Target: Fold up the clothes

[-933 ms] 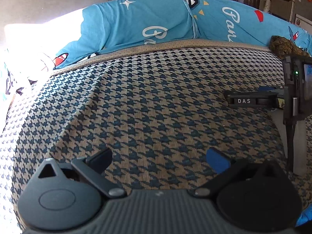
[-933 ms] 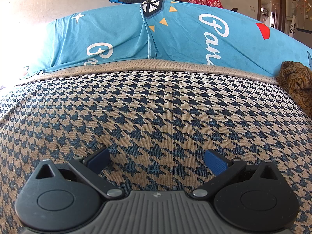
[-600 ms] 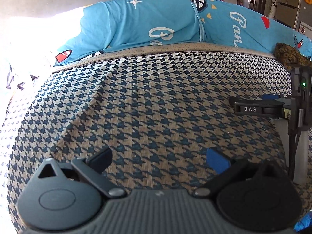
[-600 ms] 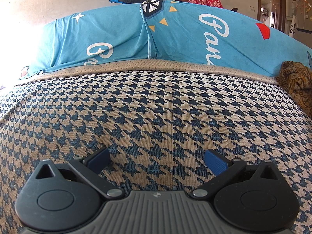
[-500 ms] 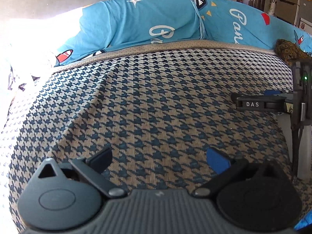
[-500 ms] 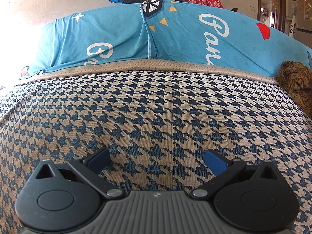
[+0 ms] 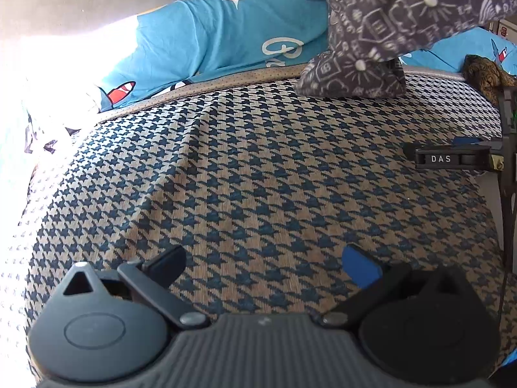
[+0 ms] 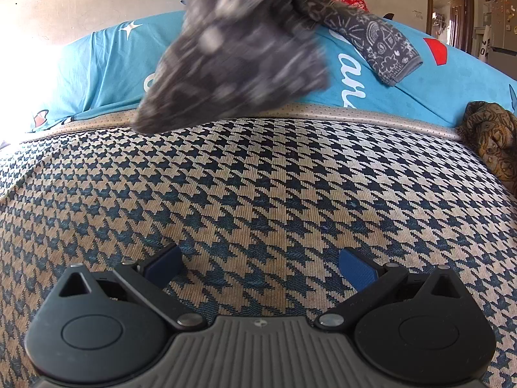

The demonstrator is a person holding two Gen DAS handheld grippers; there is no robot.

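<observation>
A dark grey garment with white doodle print [image 7: 381, 32] is dropping onto the far side of the houndstooth bed cover [image 7: 258, 177]; its lower end touches the cover there. In the right wrist view the same garment [image 8: 239, 51] is motion-blurred, with a sleeve [image 8: 384, 48] trailing to the right. My left gripper [image 7: 265, 262] is open and empty, low over the cover. My right gripper [image 8: 260, 263] is also open and empty over the cover; its body [image 7: 452, 158] shows at the right edge of the left wrist view.
A blue printed sheet [image 8: 103, 74] is draped over a raised bank behind the cover. A brown patterned cloth [image 8: 491, 135] lies bunched at the far right. Strong glare washes out the far left [image 7: 38, 74]. A doorway [image 8: 449, 9] stands at the back right.
The grey printed garment has come into view from above at the far side of the cover; it was absent before. Both grippers stay open, the left one shifted only slightly.
</observation>
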